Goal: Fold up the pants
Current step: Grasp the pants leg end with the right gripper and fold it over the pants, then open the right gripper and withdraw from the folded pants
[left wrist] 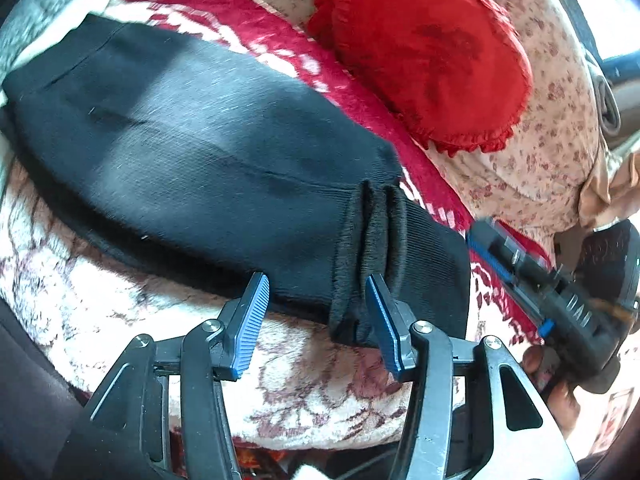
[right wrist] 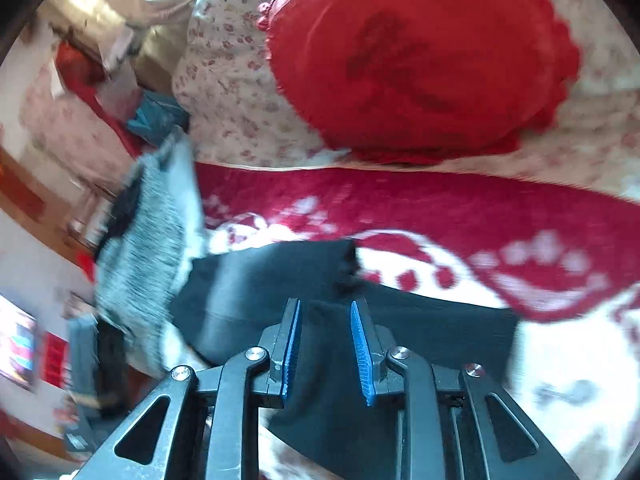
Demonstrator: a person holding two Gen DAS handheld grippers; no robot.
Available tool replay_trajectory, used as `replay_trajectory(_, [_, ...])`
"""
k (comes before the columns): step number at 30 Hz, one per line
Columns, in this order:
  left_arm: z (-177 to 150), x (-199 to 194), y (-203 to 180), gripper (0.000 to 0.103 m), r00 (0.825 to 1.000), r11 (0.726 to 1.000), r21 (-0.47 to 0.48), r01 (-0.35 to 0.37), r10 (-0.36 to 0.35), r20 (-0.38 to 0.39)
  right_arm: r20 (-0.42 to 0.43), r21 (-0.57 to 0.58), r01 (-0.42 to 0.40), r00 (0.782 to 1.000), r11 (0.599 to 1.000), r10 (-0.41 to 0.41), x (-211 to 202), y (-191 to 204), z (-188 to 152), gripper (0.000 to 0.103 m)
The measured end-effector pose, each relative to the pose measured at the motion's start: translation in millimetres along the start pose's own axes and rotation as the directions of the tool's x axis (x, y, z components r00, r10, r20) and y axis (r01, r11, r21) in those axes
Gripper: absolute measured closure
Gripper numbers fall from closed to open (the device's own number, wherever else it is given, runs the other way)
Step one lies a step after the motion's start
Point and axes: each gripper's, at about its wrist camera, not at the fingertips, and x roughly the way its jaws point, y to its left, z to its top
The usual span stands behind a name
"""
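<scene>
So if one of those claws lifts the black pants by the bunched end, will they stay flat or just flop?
Probably flop: the black pants are soft knit that follows the blanket beneath and gathers into folds at the ribbed cuff. They look light for their size. The nap should grip ridged pads, so slipping seems unlikely.

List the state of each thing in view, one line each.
Pants: folded over, flat on the blanket, cuff bunched.
Left gripper: open, pads off the cloth.
Right gripper: open over the pants, gripping nothing.
Red cushion: lying on the floral bedding.
Blanket: spread under the pants.
</scene>
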Motion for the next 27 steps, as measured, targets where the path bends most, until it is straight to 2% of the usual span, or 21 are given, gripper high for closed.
replay_trajectory(2, [-1.3,6.3,-14.1,0.04,1.0,1.0,0.03,-0.002,0.002,-0.002,-0.007,-0.03,0.064,0.998,0.998,-0.064,-7.1,-8.7,-9.2,0.079])
replay_trajectory(5, [-1.7,19.8,-34.5,0.04,0.999,0.995,0.091,-0.028,0.029,-0.014,0.003,-0.024,0.169,0.986,0.985,-0.169,-10.1,-27.9,-26.3,0.079])
replay_trajectory(8, [-0.9,36.4,-55.8,0.04,0.999,0.984,0.171,-0.04,0.043,-0.015,0.03,0.048,0.128,0.991,0.991,-0.129,-13.6,-45.9,-35.4,0.079])
replay_trajectory(9, [-0.1,44.8,-61.3,0.043,0.998,0.979,0.196,-0.048,0.054,-0.025,0.035,0.062,0.12,0.992,0.991,-0.123,-12.6,-48.7,-37.7,0.079])
replay_trajectory(11, [1.2,57.4,-69.8,0.071,0.994,0.966,0.241,-0.094,0.103,-0.024,0.035,0.068,0.129,0.991,0.989,-0.132,-9.0,-51.7,-40.4,0.08])
replay_trajectory(13, [4.6,56.0,-76.6,0.086,0.994,0.955,0.278,-0.103,0.107,0.002,0.044,0.068,0.132,0.99,0.989,-0.135,-12.2,-50.0,-39.5,0.08])
replay_trajectory(17, [21.6,37.9,-77.4,0.087,0.996,0.953,0.29,-0.084,0.067,0.067,0.077,0.047,0.145,0.986,0.988,-0.149,-26.9,-42.8,-32.8,0.08])
replay_trajectory(20, [22.8,39.5,-70.6,0.087,0.993,0.948,0.3,-0.109,0.093,0.067,0.062,-0.002,0.151,0.987,0.989,-0.15,-21.2,-32.8,-29.6,0.08])
replay_trajectory(23, [17.9,53.7,-55.0,0.086,0.99,0.95,0.279,-0.137,0.135,0.027,0.01,-0.05,0.204,0.979,0.978,-0.204,9.8,-27.8,-33.2,0.08])
replay_trajectory(27, [12.7,49.1,-56.1,0.086,0.991,0.944,0.3,-0.136,0.128,0.047,0.028,-0.136,0.287,0.958,0.948,-0.286,20.8,-12.2,-36.6,0.08])
